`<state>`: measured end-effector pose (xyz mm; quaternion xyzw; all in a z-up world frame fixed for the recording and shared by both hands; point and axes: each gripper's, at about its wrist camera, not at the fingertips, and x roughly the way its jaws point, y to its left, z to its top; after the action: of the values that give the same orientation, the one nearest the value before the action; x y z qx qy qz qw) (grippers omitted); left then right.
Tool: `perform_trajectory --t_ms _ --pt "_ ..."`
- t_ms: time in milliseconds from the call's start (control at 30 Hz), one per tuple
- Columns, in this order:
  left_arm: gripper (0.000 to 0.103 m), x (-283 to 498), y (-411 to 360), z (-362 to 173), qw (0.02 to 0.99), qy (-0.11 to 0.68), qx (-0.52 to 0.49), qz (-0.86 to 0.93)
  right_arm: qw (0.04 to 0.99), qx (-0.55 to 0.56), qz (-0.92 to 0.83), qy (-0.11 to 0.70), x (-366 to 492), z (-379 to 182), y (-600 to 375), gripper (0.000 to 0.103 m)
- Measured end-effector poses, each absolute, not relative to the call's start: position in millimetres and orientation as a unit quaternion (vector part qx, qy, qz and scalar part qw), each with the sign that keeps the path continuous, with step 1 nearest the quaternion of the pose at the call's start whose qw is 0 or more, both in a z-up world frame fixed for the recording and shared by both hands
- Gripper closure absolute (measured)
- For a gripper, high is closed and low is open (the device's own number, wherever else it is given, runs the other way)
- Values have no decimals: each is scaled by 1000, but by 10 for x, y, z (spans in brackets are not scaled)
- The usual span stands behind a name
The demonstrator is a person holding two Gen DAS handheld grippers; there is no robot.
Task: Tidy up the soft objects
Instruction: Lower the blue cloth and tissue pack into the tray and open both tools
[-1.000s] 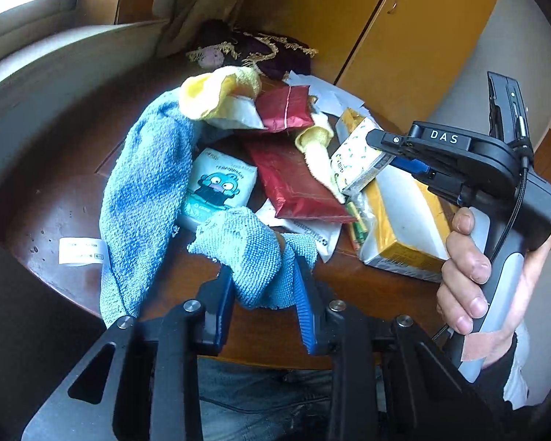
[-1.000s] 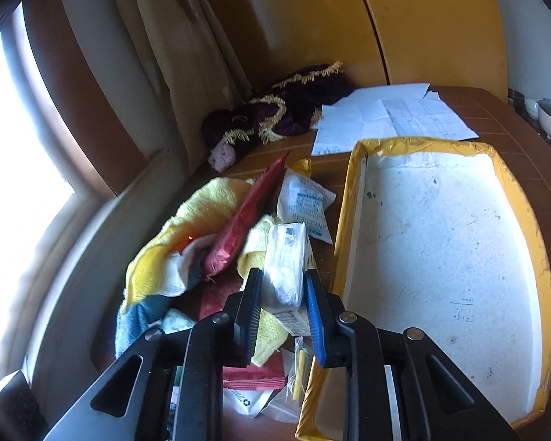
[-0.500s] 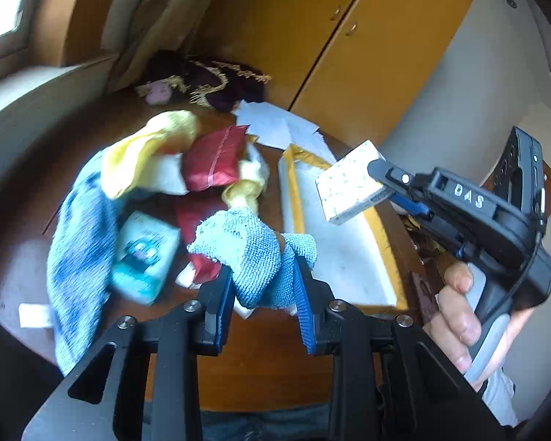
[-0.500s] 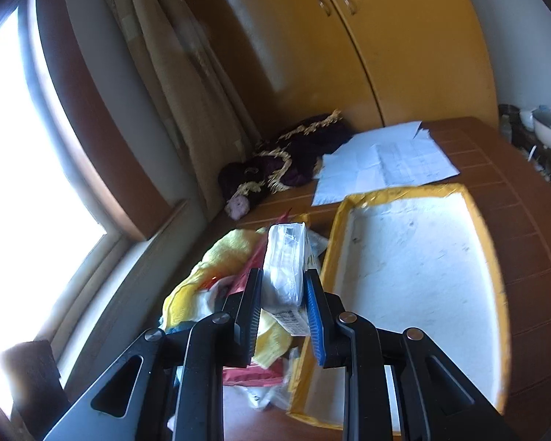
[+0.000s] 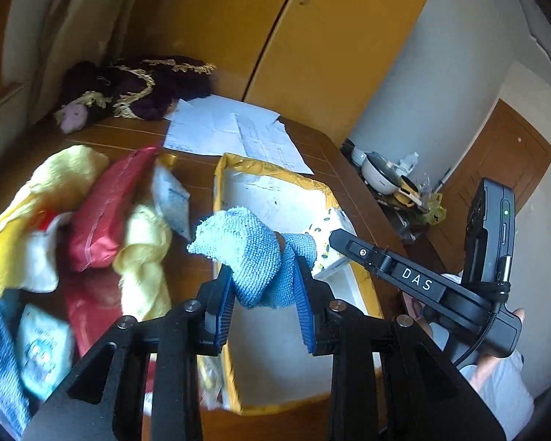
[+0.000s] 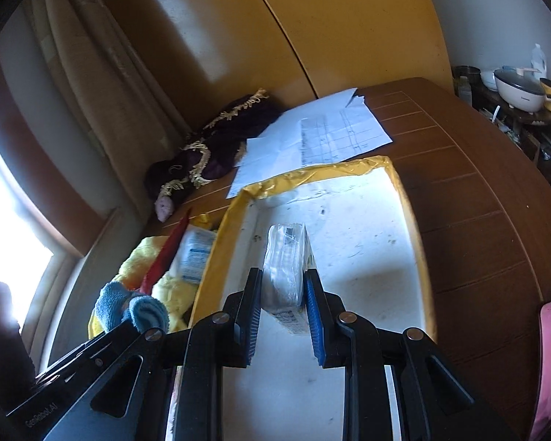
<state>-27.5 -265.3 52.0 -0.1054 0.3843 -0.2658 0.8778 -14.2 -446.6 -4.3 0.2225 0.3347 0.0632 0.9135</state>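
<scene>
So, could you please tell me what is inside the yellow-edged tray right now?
The tray shows only a bare white floor. The tissue pack, clamped in the right hand-held gripper, hangs over it, hiding the floor beneath.

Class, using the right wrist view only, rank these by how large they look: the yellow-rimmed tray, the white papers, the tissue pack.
1. yellow-rimmed tray
2. white papers
3. tissue pack, though nearness to the camera enlarges it.
</scene>
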Motion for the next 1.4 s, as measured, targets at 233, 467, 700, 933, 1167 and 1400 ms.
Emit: perform_trajectory --t_ms 233,467,700,933,1167,1400 --pt "75 59 -2944 389 872 405 -84 -262 913 194 47 355 113 -101 -4541 79" --pt "75 254 -3097 193 862 429 -83 -255 914 187 18 361 159 -164 -4685 80" --pt "75 303 -3209 122 857 437 -93 -257 909 204 28 363 216 -131 -4812 81" --pt "75 343 -3302 248 866 427 -64 -253 908 202 40 364 310 -110 -4761 81" --pt "75 577 -3468 215 869 437 -27 -229 913 193 11 360 385 -122 -4790 81" --pt "74 637 -3521 107 859 455 -24 -231 911 203 14 359 393 -168 -4810 80"
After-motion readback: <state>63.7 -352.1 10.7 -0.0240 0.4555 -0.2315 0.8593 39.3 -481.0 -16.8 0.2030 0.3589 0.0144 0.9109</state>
